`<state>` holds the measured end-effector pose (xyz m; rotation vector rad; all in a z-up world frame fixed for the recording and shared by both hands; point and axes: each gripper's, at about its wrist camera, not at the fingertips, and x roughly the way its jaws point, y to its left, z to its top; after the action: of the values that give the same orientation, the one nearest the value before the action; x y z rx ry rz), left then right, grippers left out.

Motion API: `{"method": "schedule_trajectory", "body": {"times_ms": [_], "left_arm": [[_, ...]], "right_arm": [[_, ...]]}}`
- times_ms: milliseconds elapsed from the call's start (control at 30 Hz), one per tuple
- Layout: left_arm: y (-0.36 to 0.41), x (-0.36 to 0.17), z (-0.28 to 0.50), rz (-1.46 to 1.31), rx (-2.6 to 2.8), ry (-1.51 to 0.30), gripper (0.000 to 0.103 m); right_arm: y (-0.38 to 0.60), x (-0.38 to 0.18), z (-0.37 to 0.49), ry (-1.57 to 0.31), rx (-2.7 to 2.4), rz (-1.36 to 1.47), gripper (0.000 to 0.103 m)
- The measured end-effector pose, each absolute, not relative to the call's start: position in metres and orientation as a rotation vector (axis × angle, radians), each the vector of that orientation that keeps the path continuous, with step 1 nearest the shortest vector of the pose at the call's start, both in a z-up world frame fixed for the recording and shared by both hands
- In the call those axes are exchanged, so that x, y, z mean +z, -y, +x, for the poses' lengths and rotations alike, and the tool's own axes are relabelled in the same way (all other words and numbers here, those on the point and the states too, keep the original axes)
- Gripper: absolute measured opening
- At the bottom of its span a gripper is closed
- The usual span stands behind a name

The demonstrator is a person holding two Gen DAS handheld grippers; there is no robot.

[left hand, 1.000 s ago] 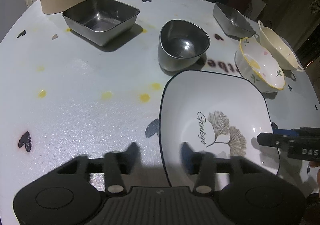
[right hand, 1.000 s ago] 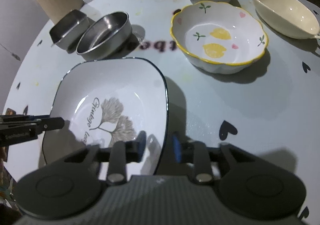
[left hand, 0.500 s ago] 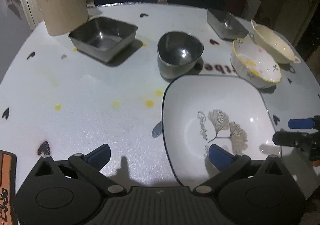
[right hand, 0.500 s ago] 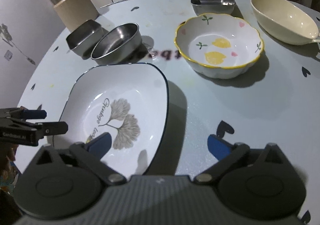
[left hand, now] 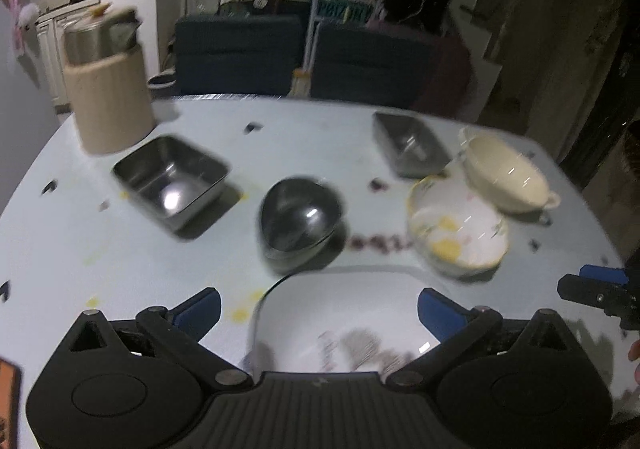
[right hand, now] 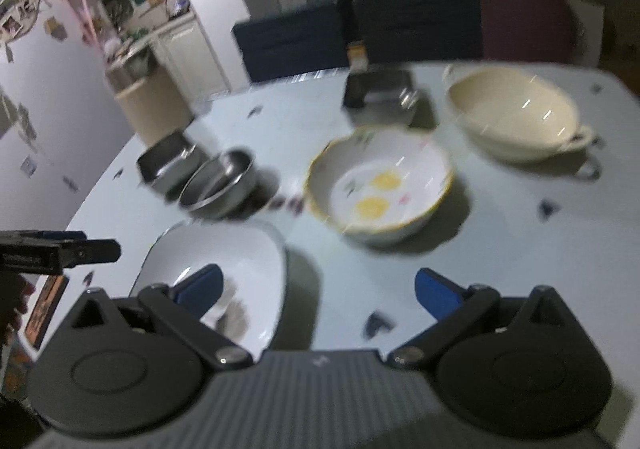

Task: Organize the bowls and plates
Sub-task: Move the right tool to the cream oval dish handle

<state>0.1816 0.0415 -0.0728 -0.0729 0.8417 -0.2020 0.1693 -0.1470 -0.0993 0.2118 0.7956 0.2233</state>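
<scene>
A white square plate with a ginkgo print (left hand: 340,313) (right hand: 224,261) lies on the table, nearest me. My left gripper (left hand: 318,309) hangs open above its left part, touching nothing. My right gripper (right hand: 318,285) is open over the plate's right edge and holds nothing; its tip shows at the right of the left wrist view (left hand: 592,289). Behind the plate stand a round steel bowl (left hand: 300,217) (right hand: 220,185), a yellow-rimmed flowered bowl (left hand: 456,229) (right hand: 380,185) and a cream handled bowl (left hand: 504,169) (right hand: 512,117). Both views are blurred.
A square steel dish (left hand: 172,177) sits at the back left and another steel dish (left hand: 408,145) at the back right. A beige canister (left hand: 108,101) stands at the far left corner. Dark chairs (left hand: 240,49) line the table's (left hand: 80,249) far edge.
Both grippers let go of the plate's rims and opened wide. They then rose and tilted up, so the room behind shows. The plate stayed on the table.
</scene>
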Motion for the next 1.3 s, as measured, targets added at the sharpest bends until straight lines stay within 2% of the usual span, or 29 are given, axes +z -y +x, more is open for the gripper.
{"method": "schedule_trajectory", "body": {"times_ms": [367,567,633,800,900,1000,1067,1233,1300], "left_arm": [[0.037,-0.051,0.208,-0.075,-0.329,-0.663,0.103],[0.082,-0.052,0.238,-0.084,-0.385,-0.617,0.103],[0.097,-0.055,0.252,-0.083,-0.413,-0.613,0.103],[0.131,-0.066,0.289,-0.088,-0.465,-0.627,0.098],[0.153,-0.069,0.311,-0.060,-0.492,-0.637,0.090],[0.168,-0.072,0.332,-0.041,-0.511,-0.639,0.085],[0.176,-0.073,0.343,-0.021,-0.514,-0.641,0.078],[0.188,-0.078,0.373,-0.009,-0.506,-0.658,0.072],[0.193,-0.082,0.382,-0.008,-0.504,-0.670,0.069]], "right_arm": [[0.252,-0.071,0.165,-0.671,0.038,0.282,0.103],[0.320,-0.080,0.174,-0.616,-0.040,0.418,0.101],[0.341,-0.089,0.182,-0.600,-0.056,0.481,0.096],[0.373,-0.125,0.210,-0.580,-0.091,0.637,0.072],[0.386,-0.146,0.226,-0.557,-0.128,0.768,0.067],[0.393,-0.165,0.243,-0.536,-0.130,0.883,0.066],[0.391,-0.173,0.256,-0.533,-0.130,0.917,0.062],[0.388,-0.185,0.277,-0.541,-0.168,0.932,0.039],[0.391,-0.189,0.280,-0.562,-0.176,0.947,0.020]]}}
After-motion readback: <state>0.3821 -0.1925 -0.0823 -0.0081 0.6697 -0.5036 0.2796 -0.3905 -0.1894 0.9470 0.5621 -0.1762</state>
